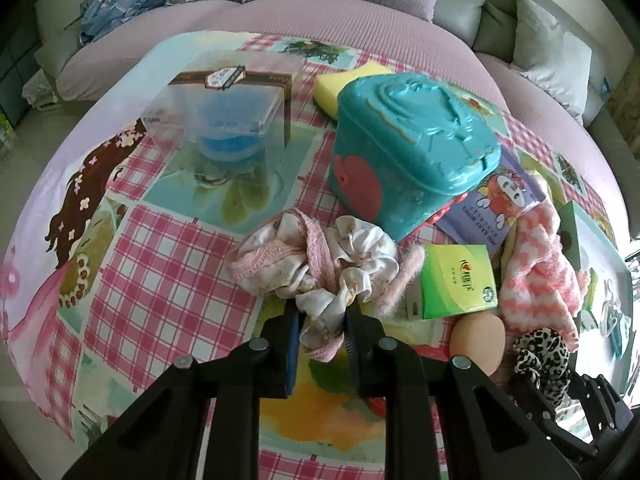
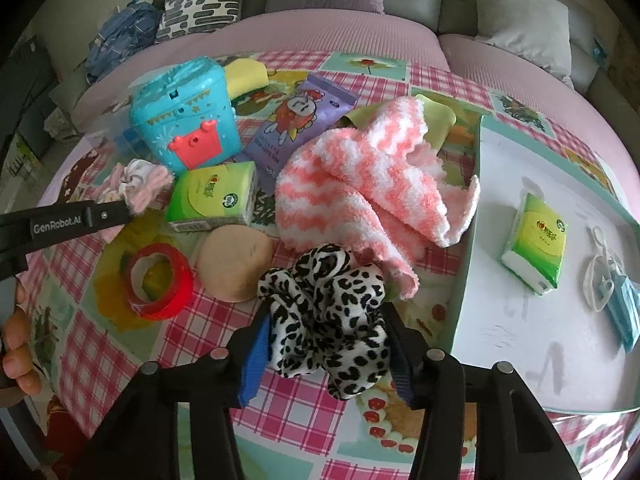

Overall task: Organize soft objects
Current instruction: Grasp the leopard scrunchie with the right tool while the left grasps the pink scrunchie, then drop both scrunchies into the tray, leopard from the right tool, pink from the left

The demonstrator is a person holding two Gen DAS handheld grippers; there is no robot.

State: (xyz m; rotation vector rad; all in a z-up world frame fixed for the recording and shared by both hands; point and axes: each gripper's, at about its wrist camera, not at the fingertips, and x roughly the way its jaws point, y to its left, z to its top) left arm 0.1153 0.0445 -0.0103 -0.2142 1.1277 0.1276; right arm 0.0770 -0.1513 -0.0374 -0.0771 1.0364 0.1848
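My left gripper (image 1: 322, 316) is shut on a crumpled white floral scrunchie with pink lace trim (image 1: 320, 260), which bunches up ahead of the fingers over the checked cloth. From the right wrist view, that same scrunchie (image 2: 136, 178) sits at the tip of the left gripper's black finger. My right gripper (image 2: 328, 344) has a leopard-print scrunchie (image 2: 324, 300) between its blue pads, and both pads touch its sides. Just beyond it lies a pink-and-white striped fuzzy cloth (image 2: 360, 184). A beige puff (image 2: 236, 268) rests to its left.
A white tray (image 2: 520, 360) on the right holds a green tissue pack (image 2: 536, 240) and a face mask (image 2: 616, 304). On the cloth are a teal box (image 1: 408, 144), a clear container (image 1: 224, 108), a yellow sponge (image 1: 348, 80), a purple wipes pack (image 2: 296, 128), another tissue pack (image 2: 212, 196) and a red tape ring (image 2: 160, 284).
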